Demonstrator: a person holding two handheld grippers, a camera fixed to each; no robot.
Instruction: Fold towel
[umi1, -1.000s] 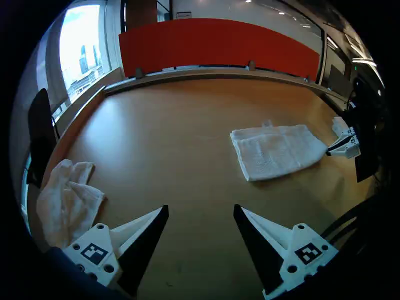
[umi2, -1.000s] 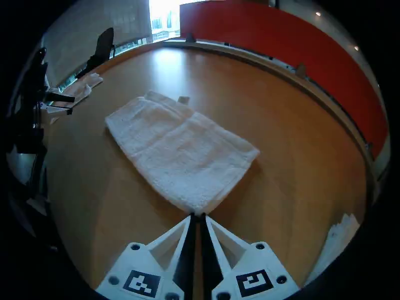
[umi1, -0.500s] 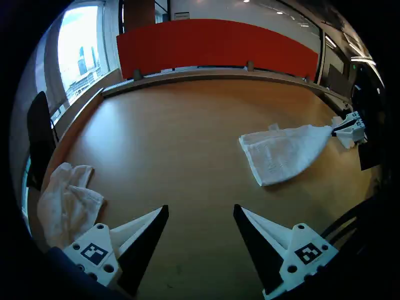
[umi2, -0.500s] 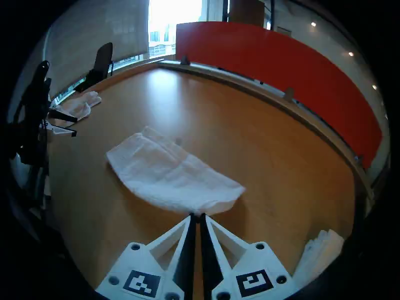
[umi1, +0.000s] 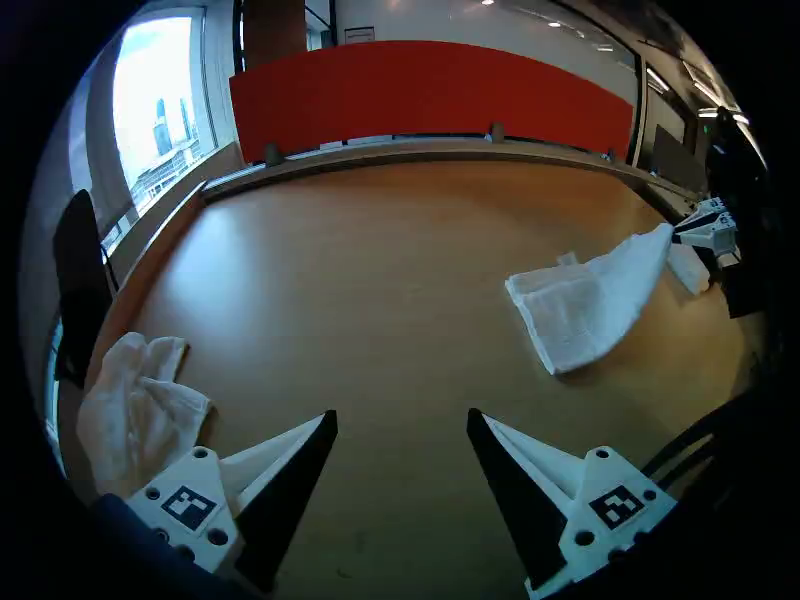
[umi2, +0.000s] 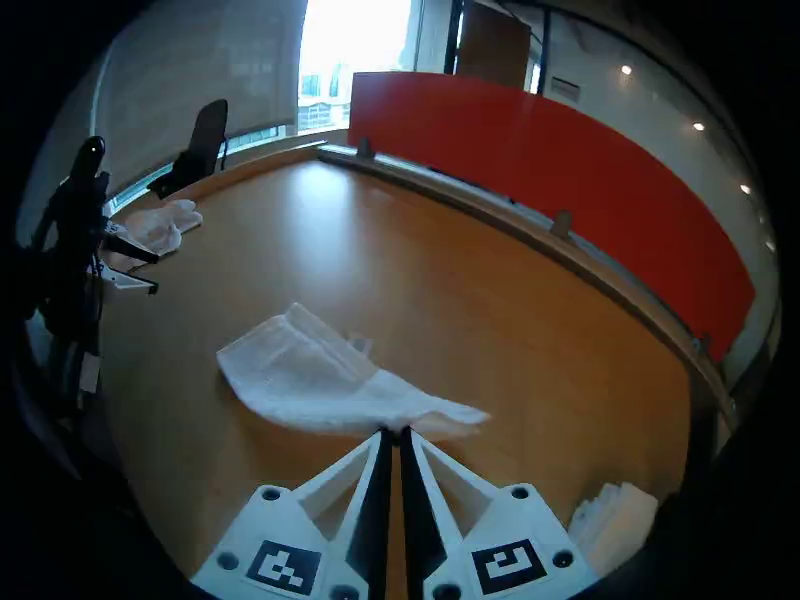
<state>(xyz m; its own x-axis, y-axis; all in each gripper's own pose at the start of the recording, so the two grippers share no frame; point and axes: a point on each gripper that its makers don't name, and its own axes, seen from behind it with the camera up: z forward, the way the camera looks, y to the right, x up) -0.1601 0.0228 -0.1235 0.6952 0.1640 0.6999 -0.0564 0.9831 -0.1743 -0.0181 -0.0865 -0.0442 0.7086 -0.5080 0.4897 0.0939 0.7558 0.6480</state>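
As one corner hangs raised above the wooden table (umi1: 380, 260), the white towel (umi2: 320, 385) rests its other end on the wood, toward the table's right side. The right gripper (umi2: 400, 440) pinches that raised corner between fingers pressed together. The left gripper (umi1: 400, 430) stands spread wide and empty, near a crumpled cloth (umi1: 135, 415) at the left edge. A red partition (umi1: 430, 95) lines the far side.

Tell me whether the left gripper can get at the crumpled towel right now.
Probably yes. The left gripper is open and empty, and the crumpled towel lies close beside one finger on the table, with nothing between.
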